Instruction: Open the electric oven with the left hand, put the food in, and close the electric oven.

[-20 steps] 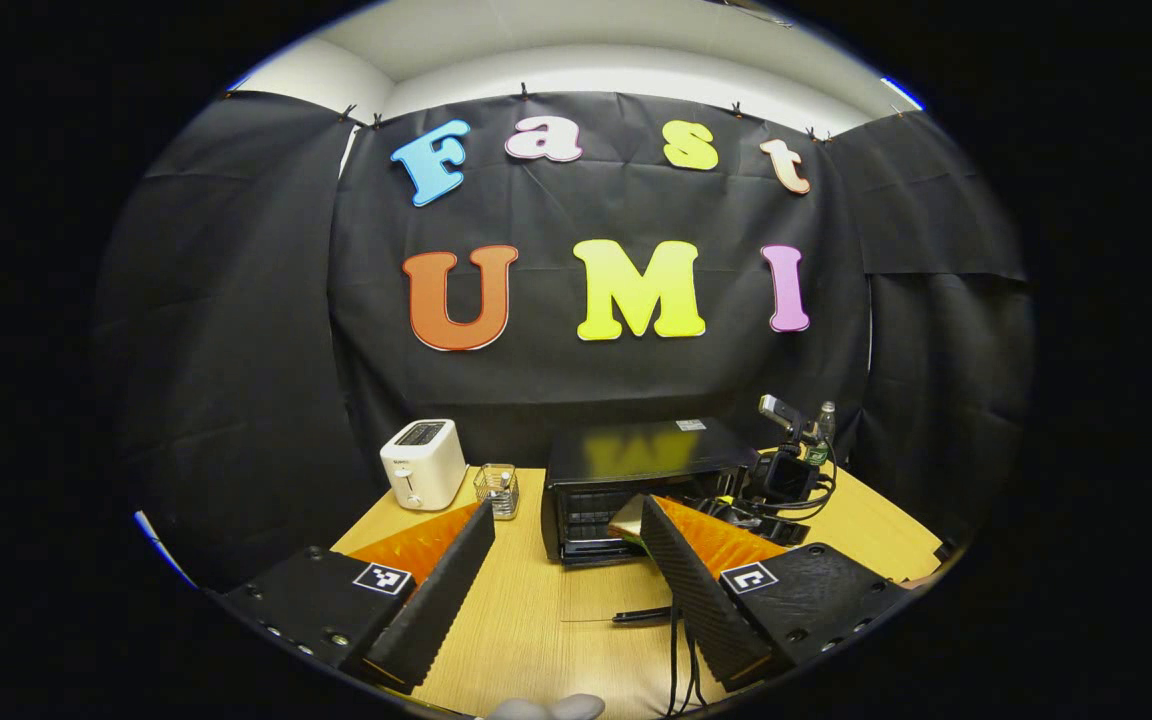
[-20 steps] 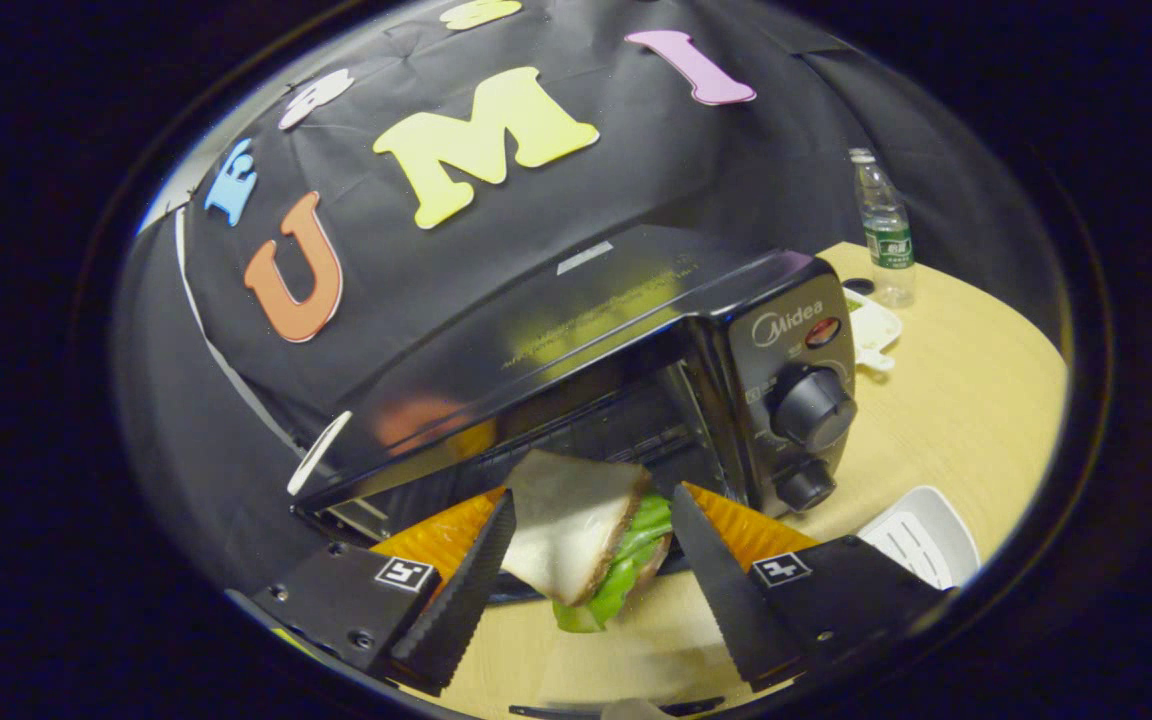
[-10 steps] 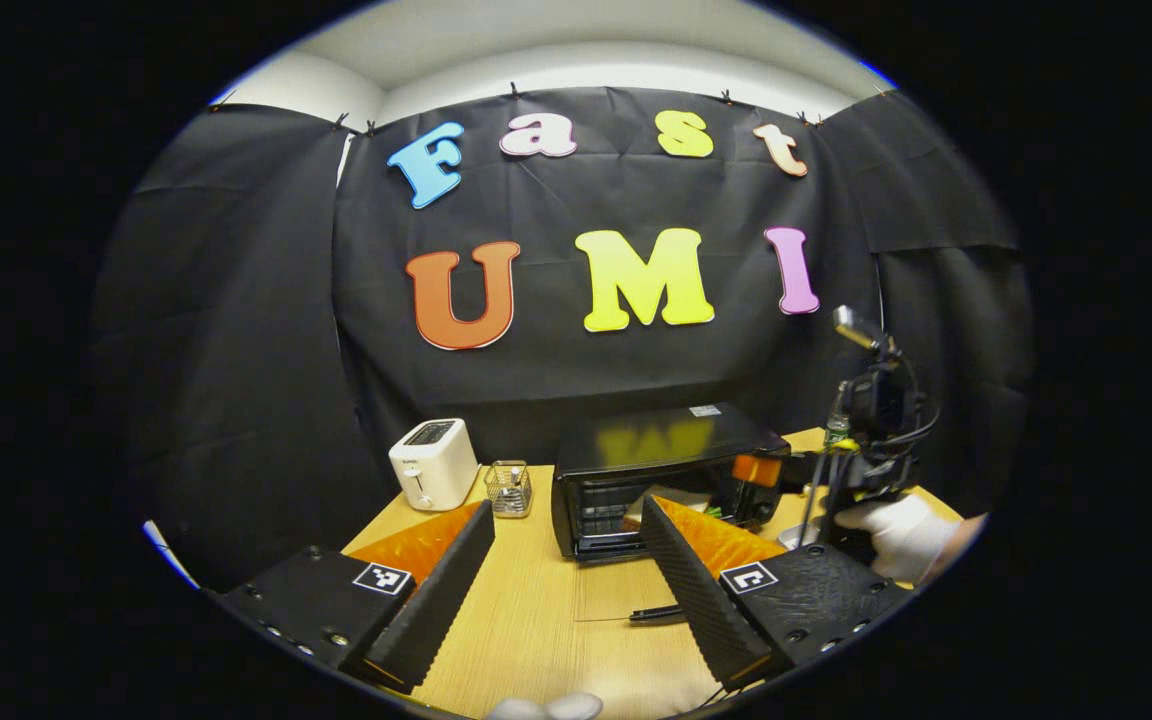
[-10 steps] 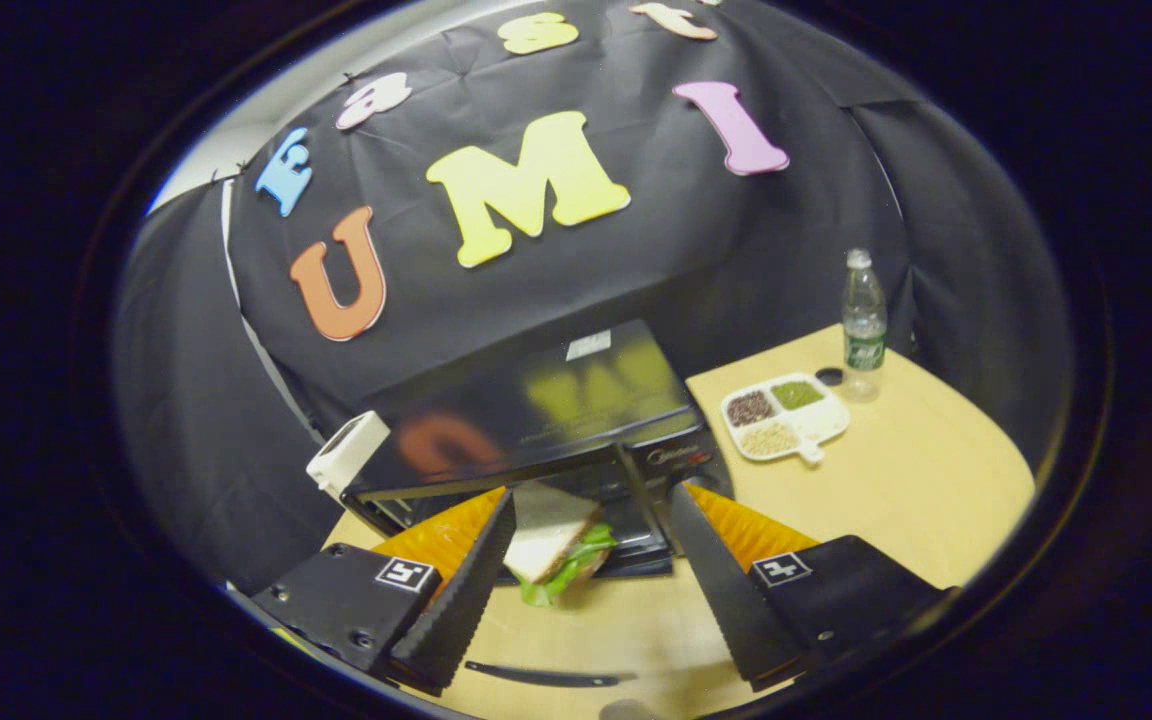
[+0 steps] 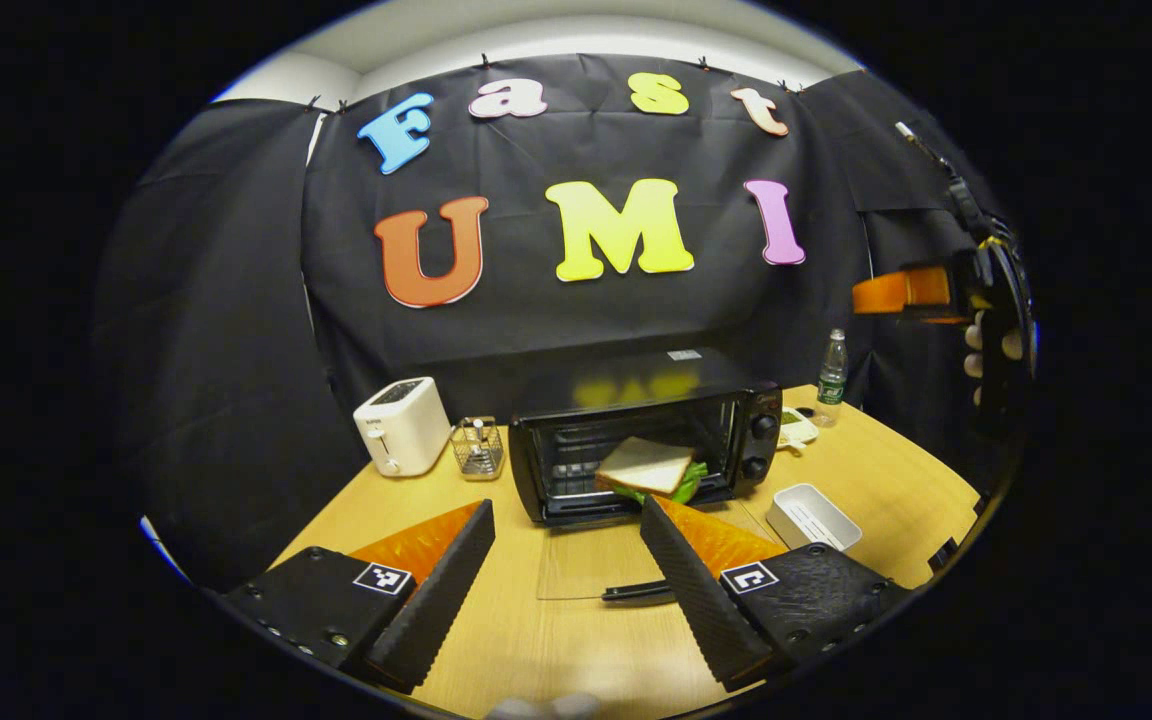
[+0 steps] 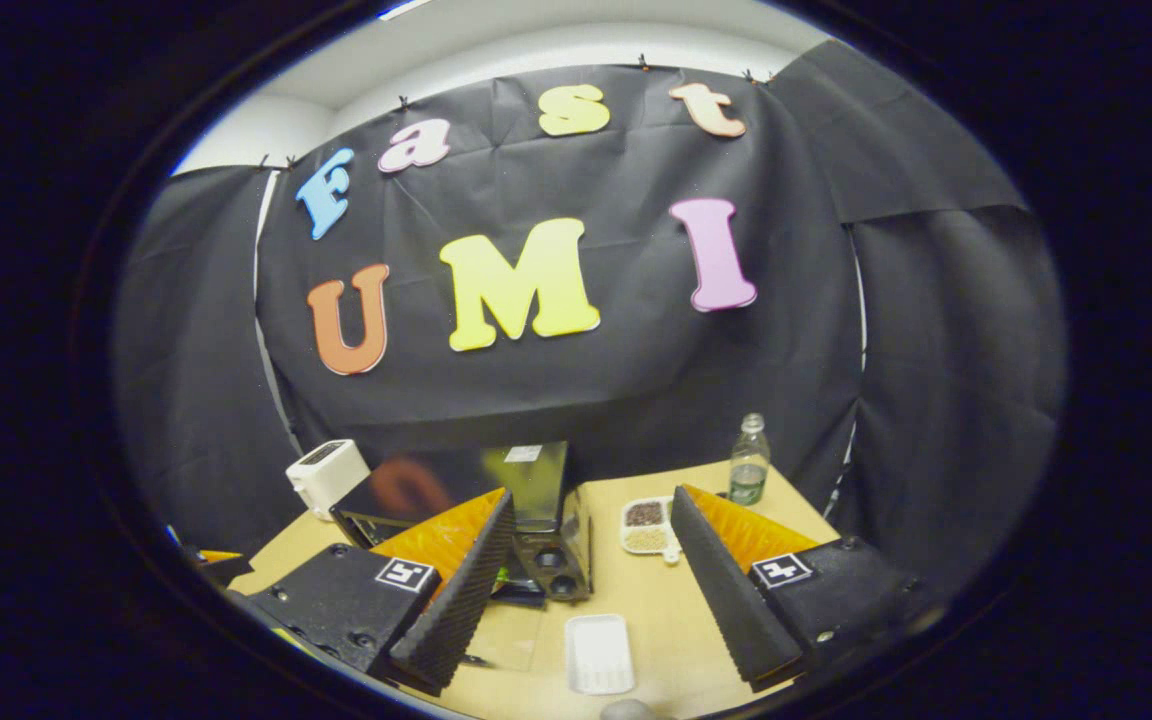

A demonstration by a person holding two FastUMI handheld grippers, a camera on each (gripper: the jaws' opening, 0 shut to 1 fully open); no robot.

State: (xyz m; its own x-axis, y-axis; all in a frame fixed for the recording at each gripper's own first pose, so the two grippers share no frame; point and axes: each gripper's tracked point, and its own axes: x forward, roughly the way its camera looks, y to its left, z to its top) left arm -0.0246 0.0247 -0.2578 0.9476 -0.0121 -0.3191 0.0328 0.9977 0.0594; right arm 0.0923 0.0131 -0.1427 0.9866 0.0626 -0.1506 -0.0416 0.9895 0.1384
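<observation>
The black electric oven [image 5: 751,410] stands mid-table with its glass door [image 5: 576,560] folded down flat, handle [image 5: 636,592] toward me. A sandwich [image 5: 646,466] of white bread and lettuce lies on the rack inside, its corner near the opening. My left gripper [image 5: 566,515] hovers open and empty in front of the door, a little above the table. A hand holds my right gripper [image 5: 901,290] high at the right, well away from the oven. In the right gripper view that gripper [image 6: 593,500] is open and empty, looking down on the oven [image 6: 536,480] from the side with the knobs.
A white toaster [image 5: 396,425] and a small wire holder [image 5: 477,447] stand left of the oven. Right of it are a white tray [image 5: 811,515], a divided dish [image 6: 646,525] and a water bottle [image 5: 831,378]. The wooden table [image 5: 876,480] ends close on the right.
The right gripper has let go of the sandwich, which now lies inside the oven, and has pulled back and up to the right. The left gripper has drawn back a little.
</observation>
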